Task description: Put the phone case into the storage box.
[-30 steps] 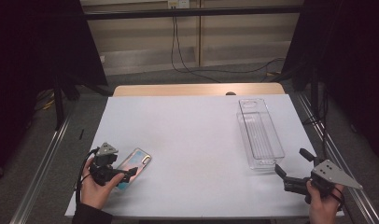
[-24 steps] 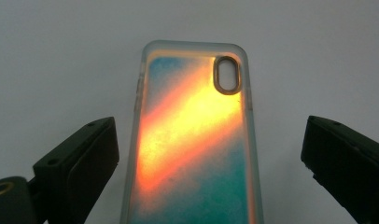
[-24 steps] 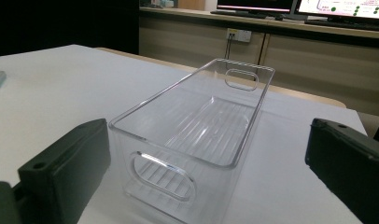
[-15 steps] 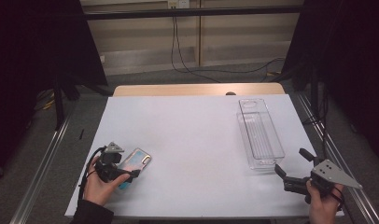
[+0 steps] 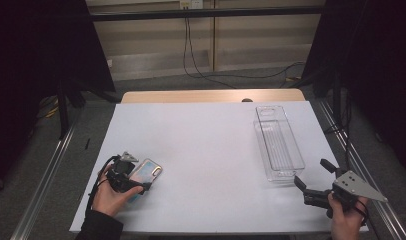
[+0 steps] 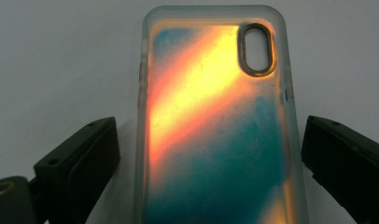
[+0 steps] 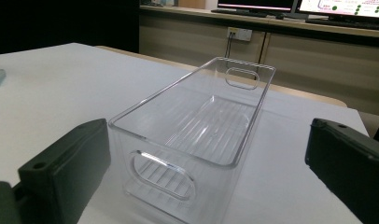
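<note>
A phone case (image 5: pixel 147 172) with an orange and teal back lies flat on the white table (image 5: pixel 206 135) at the front left. My left gripper (image 5: pixel 138 177) is open, its jaws low on either side of the case's near end. In the left gripper view the case (image 6: pixel 215 130) fills the gap of the left gripper (image 6: pixel 208 126), with a little space on each side. A clear plastic bin (image 5: pixel 294 150) stands empty at the right. My right gripper (image 5: pixel 311 172) is open just in front of its near end. In the right gripper view the bin (image 7: pixel 169 88) sits beyond the right gripper (image 7: pixel 207 125).
A wooden strip (image 5: pixel 211 96) borders the table's far edge. Metal rails (image 5: pixel 46 170) run along both sides of the table. Cables (image 5: pixel 201 70) trail on the floor behind. The wide middle of the tabletop is bare white.
My left gripper has slid a little forward and right, so its jaws now straddle the phone case. The right gripper and the bin have stayed still.
</note>
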### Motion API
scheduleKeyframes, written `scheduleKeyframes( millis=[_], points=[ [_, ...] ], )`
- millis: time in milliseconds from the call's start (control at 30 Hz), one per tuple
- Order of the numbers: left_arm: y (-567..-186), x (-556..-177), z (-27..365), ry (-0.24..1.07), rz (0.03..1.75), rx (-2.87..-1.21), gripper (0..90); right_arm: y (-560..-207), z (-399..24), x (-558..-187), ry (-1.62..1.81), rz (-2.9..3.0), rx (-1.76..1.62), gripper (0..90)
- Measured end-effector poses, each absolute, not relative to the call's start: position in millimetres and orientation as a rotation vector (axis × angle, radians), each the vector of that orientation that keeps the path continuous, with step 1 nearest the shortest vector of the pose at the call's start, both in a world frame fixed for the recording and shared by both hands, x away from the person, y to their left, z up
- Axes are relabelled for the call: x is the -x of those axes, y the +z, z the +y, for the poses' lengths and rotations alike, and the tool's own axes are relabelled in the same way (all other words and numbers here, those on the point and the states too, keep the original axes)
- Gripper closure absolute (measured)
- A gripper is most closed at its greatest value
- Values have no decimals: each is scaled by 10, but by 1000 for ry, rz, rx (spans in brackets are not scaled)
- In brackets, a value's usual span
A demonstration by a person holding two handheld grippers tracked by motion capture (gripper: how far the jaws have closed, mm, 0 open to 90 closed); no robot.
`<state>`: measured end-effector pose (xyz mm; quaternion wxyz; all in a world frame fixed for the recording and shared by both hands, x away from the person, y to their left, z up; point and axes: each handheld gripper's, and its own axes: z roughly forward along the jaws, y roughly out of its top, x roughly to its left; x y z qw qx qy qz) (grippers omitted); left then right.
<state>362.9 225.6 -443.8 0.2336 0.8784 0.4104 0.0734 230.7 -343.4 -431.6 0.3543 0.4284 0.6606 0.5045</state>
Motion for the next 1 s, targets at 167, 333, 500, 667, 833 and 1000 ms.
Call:
scheduleKeyframes(
  millis=[167,333,500,667,833,1000],
  points=[
    [-4458,-3627,2202,217,1118,-2447,8,-4318,-3433,-2308,1305,1711,-1107,0],
    [-4472,-3640,2200,212,1113,-2453,1,-4318,-3434,-2307,1303,1710,-1109,0],
    [-4498,-3606,2219,234,1111,-2423,0,-4317,-3432,-2301,1309,1711,-1106,0],
    [-4470,-3644,2185,205,1132,-2469,14,-4316,-3429,-2301,1309,1712,-1105,0],
    [-4457,-3660,2172,195,1133,-2487,29,-4318,-3431,-2304,1307,1712,-1108,0],
    [-4451,-3641,2175,198,1136,-2466,58,-4319,-3429,-2305,1307,1712,-1109,0]
  ],
)
